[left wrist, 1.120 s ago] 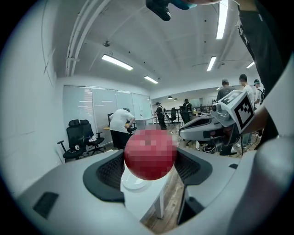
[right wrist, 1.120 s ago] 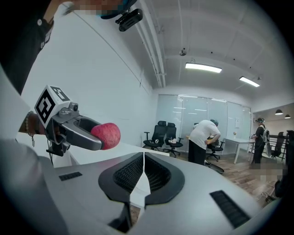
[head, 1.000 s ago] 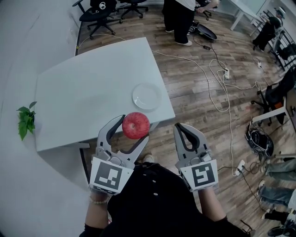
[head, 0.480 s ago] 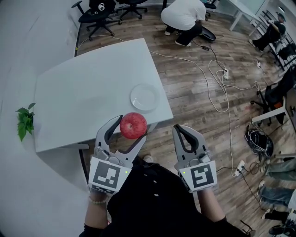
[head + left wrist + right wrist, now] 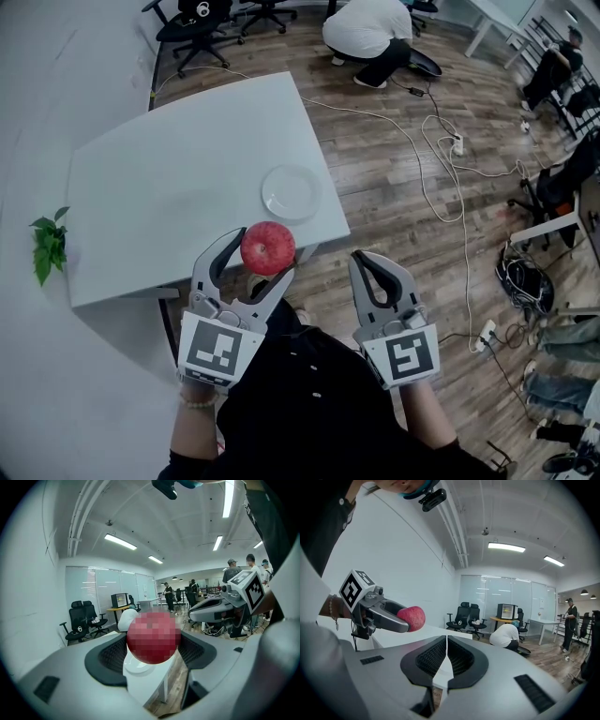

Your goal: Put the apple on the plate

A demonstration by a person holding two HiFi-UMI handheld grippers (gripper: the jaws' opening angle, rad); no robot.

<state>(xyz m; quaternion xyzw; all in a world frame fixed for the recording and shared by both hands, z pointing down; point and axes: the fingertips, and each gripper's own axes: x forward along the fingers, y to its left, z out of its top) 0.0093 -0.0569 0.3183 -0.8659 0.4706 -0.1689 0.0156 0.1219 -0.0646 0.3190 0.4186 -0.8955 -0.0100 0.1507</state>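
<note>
A red apple (image 5: 268,247) is clamped between the jaws of my left gripper (image 5: 255,251), held in the air just off the near edge of the white table (image 5: 178,197). The left gripper view has the apple (image 5: 153,637) filling the gap between both jaws. A white plate (image 5: 292,192) lies on the table near its right corner, beyond the apple. My right gripper (image 5: 372,272) hangs shut and holds nothing, to the right of the left one above the wooden floor. In the right gripper view the apple (image 5: 412,618) shows at the left.
A small green plant (image 5: 50,246) sits at the far left by the white wall. Office chairs (image 5: 202,23) stand behind the table. A person (image 5: 368,33) crouches on the floor beyond. White cables (image 5: 441,178) run across the wooden floor on the right.
The left gripper with the apple has edged slightly up and left towards the table edge. The person at the back went from standing to crouching.
</note>
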